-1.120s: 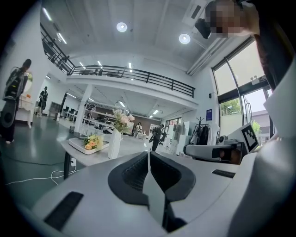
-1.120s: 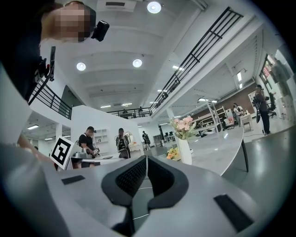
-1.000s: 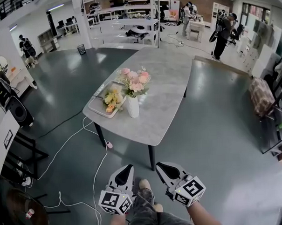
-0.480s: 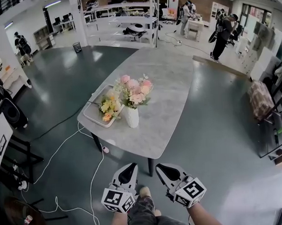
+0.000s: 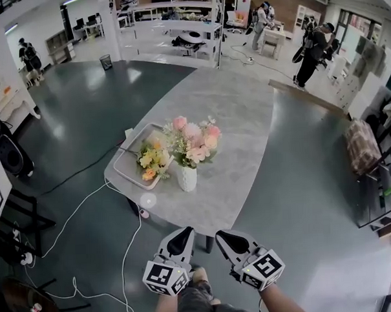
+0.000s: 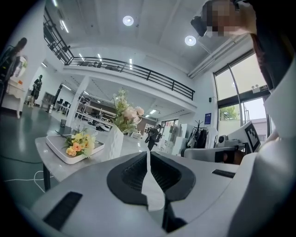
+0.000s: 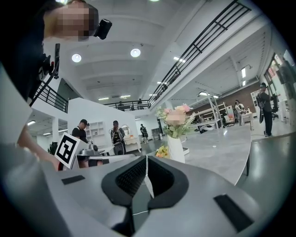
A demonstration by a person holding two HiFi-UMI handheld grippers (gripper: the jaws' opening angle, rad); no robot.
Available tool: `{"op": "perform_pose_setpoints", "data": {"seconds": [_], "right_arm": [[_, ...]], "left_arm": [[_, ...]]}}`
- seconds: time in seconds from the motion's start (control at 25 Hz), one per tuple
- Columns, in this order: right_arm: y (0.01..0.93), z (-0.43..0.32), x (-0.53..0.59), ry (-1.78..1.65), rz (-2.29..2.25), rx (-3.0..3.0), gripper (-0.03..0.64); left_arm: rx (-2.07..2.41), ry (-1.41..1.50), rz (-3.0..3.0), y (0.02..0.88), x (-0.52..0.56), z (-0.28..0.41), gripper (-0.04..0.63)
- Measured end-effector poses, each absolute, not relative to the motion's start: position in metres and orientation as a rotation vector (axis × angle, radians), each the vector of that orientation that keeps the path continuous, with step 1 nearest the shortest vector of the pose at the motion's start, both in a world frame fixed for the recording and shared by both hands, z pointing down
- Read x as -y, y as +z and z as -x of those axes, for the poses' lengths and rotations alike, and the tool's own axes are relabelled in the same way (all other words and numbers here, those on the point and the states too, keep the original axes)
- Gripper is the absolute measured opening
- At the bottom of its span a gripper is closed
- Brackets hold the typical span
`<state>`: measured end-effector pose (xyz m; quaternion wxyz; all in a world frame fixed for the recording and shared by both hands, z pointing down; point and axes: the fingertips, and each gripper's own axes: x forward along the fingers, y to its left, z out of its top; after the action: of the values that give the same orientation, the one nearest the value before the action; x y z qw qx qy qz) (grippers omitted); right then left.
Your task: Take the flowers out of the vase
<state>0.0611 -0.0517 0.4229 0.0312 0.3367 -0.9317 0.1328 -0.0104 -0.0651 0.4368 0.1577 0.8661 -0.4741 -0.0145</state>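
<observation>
Closest to us, both tools hang low in front of our legs, short of the table. Our left gripper [image 5: 183, 234] has its jaws pressed flat together with nothing between them. Our right gripper [image 5: 221, 236] is the same, closed up and empty. They sit side by side with a gap between them, both pointing at the near end of the grey marble-look table [image 5: 245, 111]. A white cable [image 5: 125, 249] snakes over the dark floor on our left, up toward the table's near-left corner. On that corner sits a white rectangular tray [image 5: 122, 169], and a yellow and orange bunch [image 5: 152, 162] lies in it toward its right side. Just beside the tray's right edge, near the table's near end and left of its middle, the white vase [image 5: 187, 177] stands upright. The pink flowers [image 5: 195, 139] are in the vase, sticking up with green leaves spreading out around them, so nothing's been pulled yet. The rest of the tabletop runs away from us. Way past its far end we can see white shelving [image 5: 177, 30], and off to the far right a person [image 5: 315, 46] in dark clothes is standing.
</observation>
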Motion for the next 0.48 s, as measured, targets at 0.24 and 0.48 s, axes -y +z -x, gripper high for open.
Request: {"op": "perform_pose_setpoints", "data": {"seconds": [0.24, 0.48], "right_arm": [[0.432, -0.042, 0.088, 0.409, -1.015, 2.859, 0.021], [0.441, -0.034, 0.118, 0.41, -1.034, 2.882, 0.021]], "left_arm": [[1.328, -0.076, -2.479, 0.444, 0.099, 0.02, 0.02], [1.372, -0.069, -2.482, 0.461, 0.126, 0.028, 0.021]]}}
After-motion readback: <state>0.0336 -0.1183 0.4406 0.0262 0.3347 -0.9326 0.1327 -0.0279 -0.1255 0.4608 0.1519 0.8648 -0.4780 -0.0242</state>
